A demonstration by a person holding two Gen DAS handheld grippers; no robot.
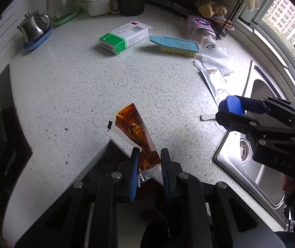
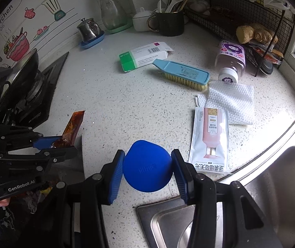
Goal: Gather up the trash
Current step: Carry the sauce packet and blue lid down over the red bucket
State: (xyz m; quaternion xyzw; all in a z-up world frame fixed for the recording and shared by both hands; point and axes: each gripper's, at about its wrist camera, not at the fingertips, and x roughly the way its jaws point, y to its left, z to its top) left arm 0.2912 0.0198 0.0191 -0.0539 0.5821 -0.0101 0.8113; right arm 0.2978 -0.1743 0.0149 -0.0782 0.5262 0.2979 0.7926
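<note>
on the speckled counter [image 2: 126, 107]: trash lies scattered between the stove and the sink [image 2: 282, 175]
left gripper [image 1: 149, 161]: pads pinching the lower end of a sauce packet [image 1: 135, 128], which is lifted clear of the counter and sticks up past the fingertips
right gripper [image 2: 147, 165]: pads pressed against both sides of a round blue cap [image 2: 147, 165], held just above the counter edge by the sink
loose trash: a white sachet [image 2: 209, 138] just beside the sink rim, a paper towel [image 2: 232, 101] touching its top, an open medicine box [image 2: 143, 55] near the scrub brush [image 2: 182, 74], a bottle [image 2: 230, 60] on its side
</note>
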